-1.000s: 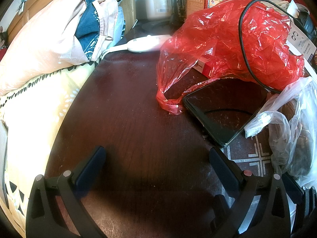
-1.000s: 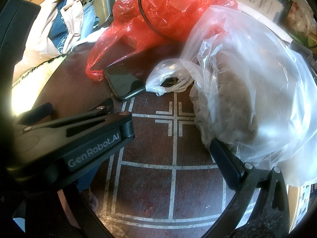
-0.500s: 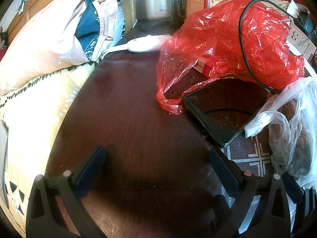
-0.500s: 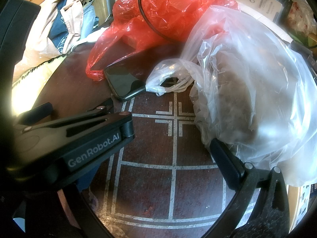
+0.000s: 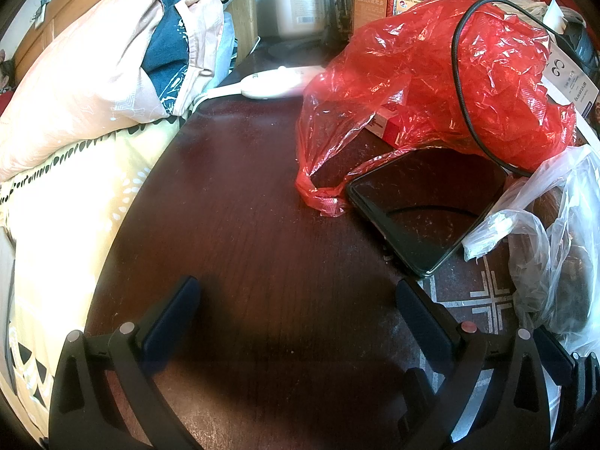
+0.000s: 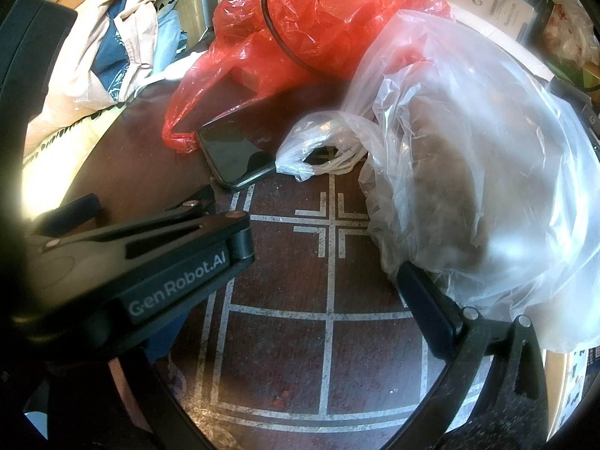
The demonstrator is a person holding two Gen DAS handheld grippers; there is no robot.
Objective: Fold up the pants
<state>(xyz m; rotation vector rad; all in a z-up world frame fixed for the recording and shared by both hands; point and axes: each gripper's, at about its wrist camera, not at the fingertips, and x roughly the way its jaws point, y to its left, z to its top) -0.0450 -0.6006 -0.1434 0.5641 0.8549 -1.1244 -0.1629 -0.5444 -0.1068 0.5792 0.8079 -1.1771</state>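
Note:
No pants can be picked out for certain. A heap of pink and dark blue cloth [image 5: 123, 60] lies at the far left on a pale bed; it also shows in the right wrist view [image 6: 112, 48]. My left gripper [image 5: 298, 300] is open and empty, low over the dark wooden table [image 5: 232, 206]. My right gripper [image 6: 285, 292] is open and empty; its left finger is hidden behind the body of the left gripper [image 6: 150, 270], which lies beside it.
A red plastic bag [image 5: 431, 82] with a black cable [image 5: 459, 75] over it, a black phone [image 5: 423, 210] and a clear plastic bag [image 6: 468, 172] crowd the table's right half. A white remote-like device [image 5: 277, 82], a jar [image 5: 300, 3] and boxes stand at the back.

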